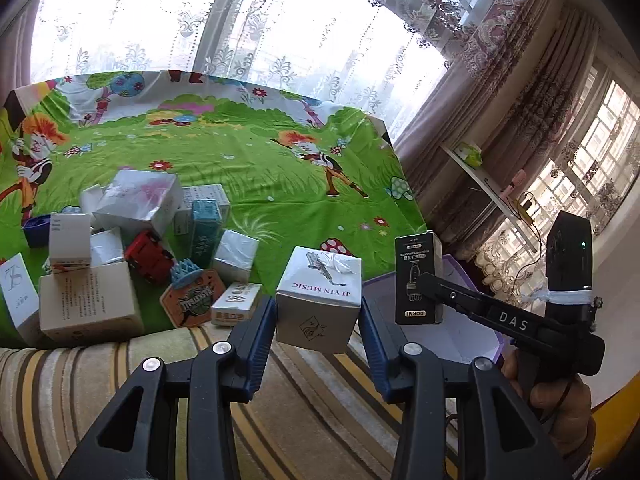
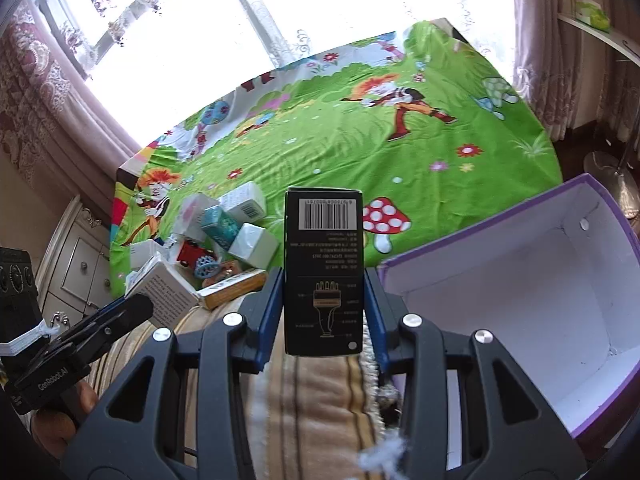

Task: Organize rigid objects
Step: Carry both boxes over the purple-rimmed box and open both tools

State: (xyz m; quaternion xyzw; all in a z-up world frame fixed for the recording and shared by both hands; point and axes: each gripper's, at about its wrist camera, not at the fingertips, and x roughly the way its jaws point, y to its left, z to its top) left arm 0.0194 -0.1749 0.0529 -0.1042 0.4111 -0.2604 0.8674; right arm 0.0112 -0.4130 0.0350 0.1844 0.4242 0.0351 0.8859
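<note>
My left gripper is shut on a white "JI YIN MUSIC" box, held above the striped cloth near the table's front edge. My right gripper is shut on a tall black box with a barcode; it also shows in the left wrist view, just right of the white box. An open purple box with a white inside stands right of the black box. A pile of small boxes lies on the green cartoon cloth to the left.
In the pile lie a red toy truck, a teal box, a blue spiky piece and an orange card. A striped cloth covers the near edge. Curtains and a white shelf stand to the right.
</note>
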